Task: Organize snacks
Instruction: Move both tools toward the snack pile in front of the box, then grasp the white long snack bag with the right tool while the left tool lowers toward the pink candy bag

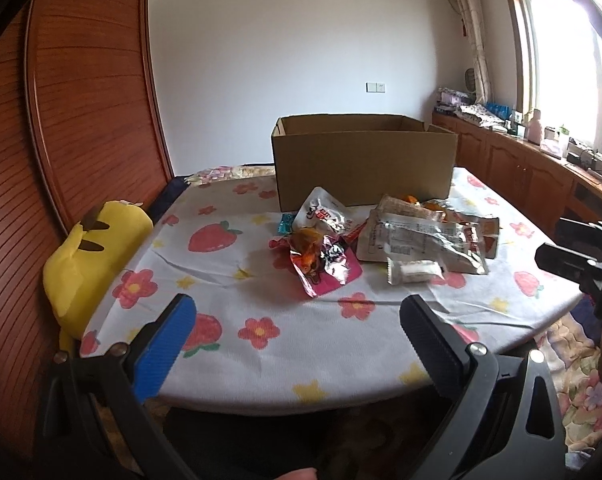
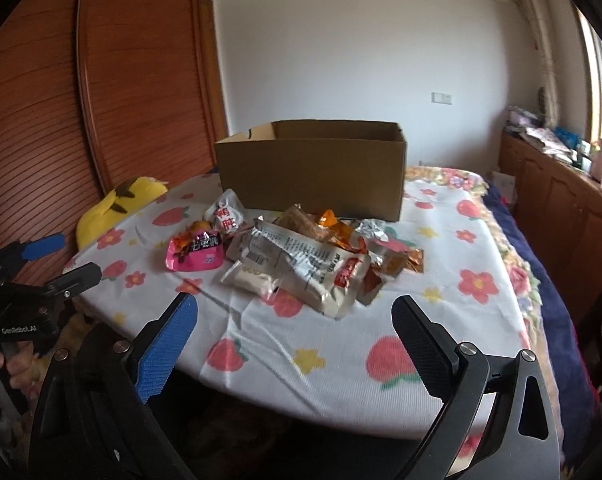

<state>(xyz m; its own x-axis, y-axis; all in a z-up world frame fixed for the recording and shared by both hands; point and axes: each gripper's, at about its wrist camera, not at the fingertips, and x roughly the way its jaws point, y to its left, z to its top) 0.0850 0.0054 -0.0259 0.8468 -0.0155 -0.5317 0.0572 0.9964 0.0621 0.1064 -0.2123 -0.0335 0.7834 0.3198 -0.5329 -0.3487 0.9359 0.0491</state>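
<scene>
You have the whole job ahead of you, as far as these views show. The round table under the white cloth printed with strawberries and flowers (image 1: 229,332) fills the space ahead of both pairs of jaws. At its far side, well beyond your fingertips, stands the open brown cardboard box (image 1: 363,160); its inside is hidden from both cameras, so you cannot tell whether anything is in it yet.

Between the box and your jaws lies the heap of snack packets, untouched on the cloth. Largest is the crinkled silver foil bag with printed text (image 2: 301,268), near the middle of the right jaws' outlook. The pink glossy packet (image 1: 325,268) sits straight ahead of the left jaws, with the white pouch with red lettering (image 1: 321,212) beyond it, nearest the box. The small white wrapped bar (image 1: 415,272) lies closest to you.

Your left gripper (image 1: 297,344) and right gripper (image 2: 293,344) both hang short of the heap, jaws spread wide, holding nothing. Every visible packet remains to be sorted.
</scene>
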